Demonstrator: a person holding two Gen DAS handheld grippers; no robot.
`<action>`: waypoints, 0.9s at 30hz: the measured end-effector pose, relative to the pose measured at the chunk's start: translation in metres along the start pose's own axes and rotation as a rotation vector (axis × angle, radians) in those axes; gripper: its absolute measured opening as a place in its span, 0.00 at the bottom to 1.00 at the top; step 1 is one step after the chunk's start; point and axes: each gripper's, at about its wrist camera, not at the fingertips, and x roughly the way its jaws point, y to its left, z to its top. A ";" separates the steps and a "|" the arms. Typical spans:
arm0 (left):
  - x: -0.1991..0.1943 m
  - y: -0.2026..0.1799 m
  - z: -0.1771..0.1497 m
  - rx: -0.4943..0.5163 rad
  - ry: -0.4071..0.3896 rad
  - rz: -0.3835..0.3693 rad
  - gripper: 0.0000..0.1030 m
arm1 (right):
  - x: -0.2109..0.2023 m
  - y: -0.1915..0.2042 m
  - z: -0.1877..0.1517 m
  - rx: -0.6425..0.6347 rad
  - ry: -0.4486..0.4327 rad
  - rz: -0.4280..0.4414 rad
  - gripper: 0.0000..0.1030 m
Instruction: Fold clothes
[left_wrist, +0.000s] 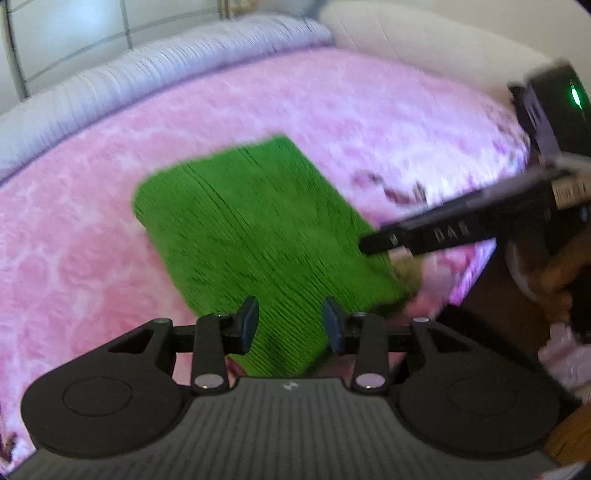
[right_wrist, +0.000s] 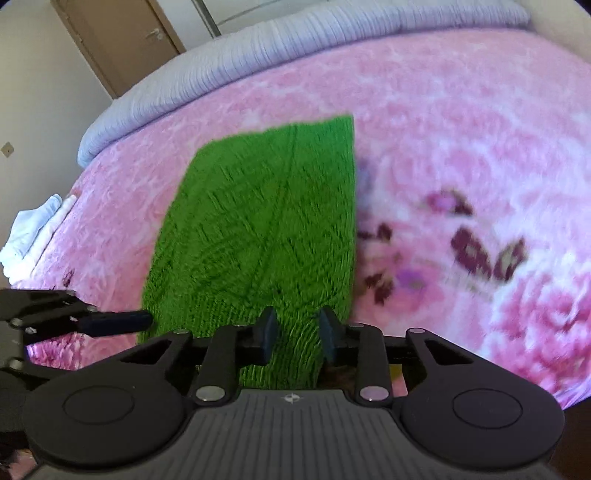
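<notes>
Between the jaws of the left gripper (left_wrist: 290, 325) runs the near edge of a green knitted garment (left_wrist: 258, 225); the jaws stand partly apart with the knit bunched in the gap, and whether the pads actually pinch it cannot be told. The right gripper (right_wrist: 293, 334) shows the same thing in its own view: the garment (right_wrist: 266, 229) gathers into a narrow band passing between the two pads, jaws narrowed around it, contact not clear.

A small pale logo sits on the ribbed body of each gripper, too small to read. In the left wrist view the right gripper (left_wrist: 373, 245) comes in from the right edge with blurred, unreadable letters along its finger, and a green light glows on its dark body; a bit of the person's hand shows below it at the right edge.

The garment lies folded as a long rectangle on a pink flowered blanket (left_wrist: 92, 240) covering the bed. Only the right wrist view shows a brown door (right_wrist: 118, 40), a stack of white cloth (right_wrist: 29, 232) at the bed's left edge, and the left gripper (right_wrist: 144, 319) reaching in at the garment's left edge. Both views show the pale lilac bedding (left_wrist: 147, 70) along the far side
</notes>
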 end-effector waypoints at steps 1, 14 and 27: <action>-0.003 0.004 0.003 -0.009 -0.014 0.008 0.33 | -0.003 0.003 0.001 -0.005 -0.011 0.009 0.33; 0.014 0.018 -0.016 -0.070 0.104 0.084 0.35 | 0.007 0.019 0.006 -0.024 0.055 -0.069 0.34; -0.039 0.004 -0.020 -0.094 0.014 0.129 0.42 | -0.036 0.040 -0.001 -0.066 -0.023 -0.082 0.50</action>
